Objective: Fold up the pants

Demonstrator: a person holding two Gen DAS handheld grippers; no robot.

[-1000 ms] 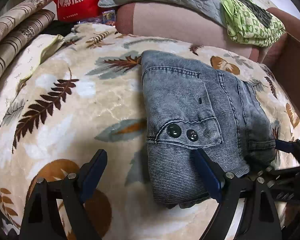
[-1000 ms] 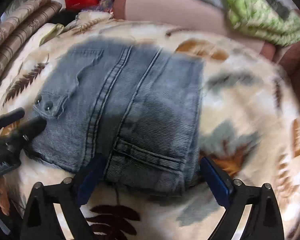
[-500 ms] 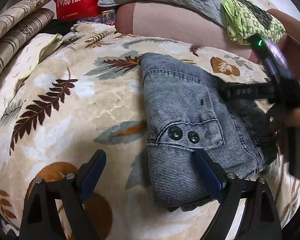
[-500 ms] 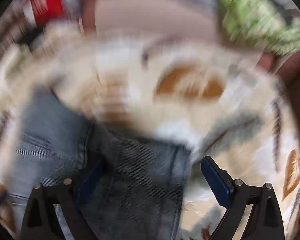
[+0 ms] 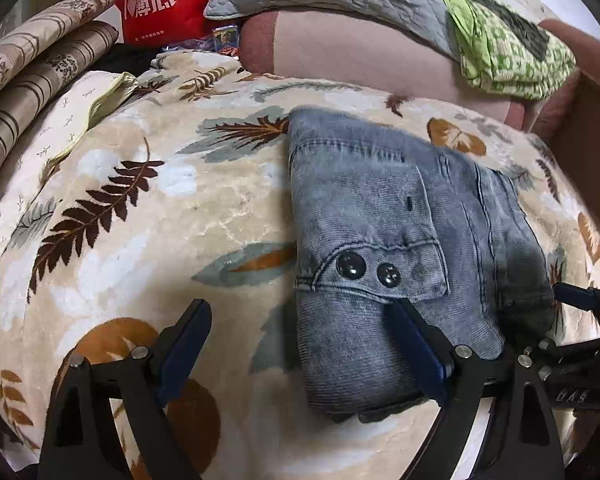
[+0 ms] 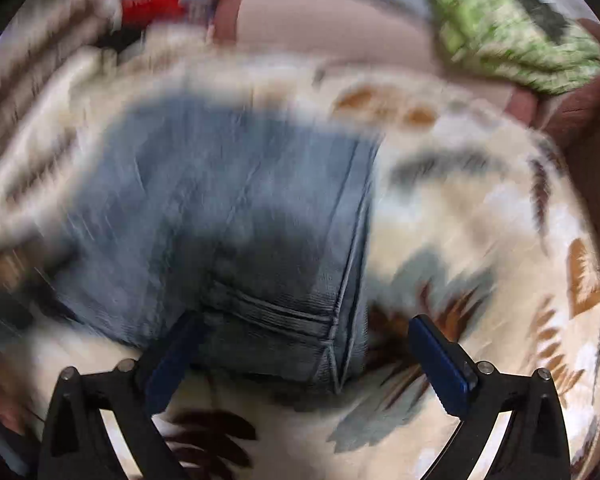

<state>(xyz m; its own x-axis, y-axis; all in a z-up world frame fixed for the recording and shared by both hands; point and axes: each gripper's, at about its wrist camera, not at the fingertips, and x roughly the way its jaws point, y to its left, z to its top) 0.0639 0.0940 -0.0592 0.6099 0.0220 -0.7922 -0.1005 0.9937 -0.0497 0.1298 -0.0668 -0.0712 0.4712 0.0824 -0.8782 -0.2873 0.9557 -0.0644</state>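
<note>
cream leaf-print plush blanket (image 5: pixel 148 216) | folded grey-blue denim pants (image 5: pixel 388 232) lying flat on blanket, two dark buttons (image 5: pixel 368 270) up | left tool (image 5: pixel 300 344) spread, one finger over pants' near edge | right tool (image 6: pixel 300 356) spread, gripping nothing, over pants' near corner

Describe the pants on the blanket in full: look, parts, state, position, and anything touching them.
The pants are faded blue-grey denim with a fine ribbed look, folded into a compact block lying flat on the leaf-print blanket. A flap with two dark round buttons faces up, with stitched seams and a small buttonhole nearby. The left gripper is open, one finger lying over the near edge. The right gripper is open, straddling the near right corner; that view is blurred, so contact is unclear.
</note>
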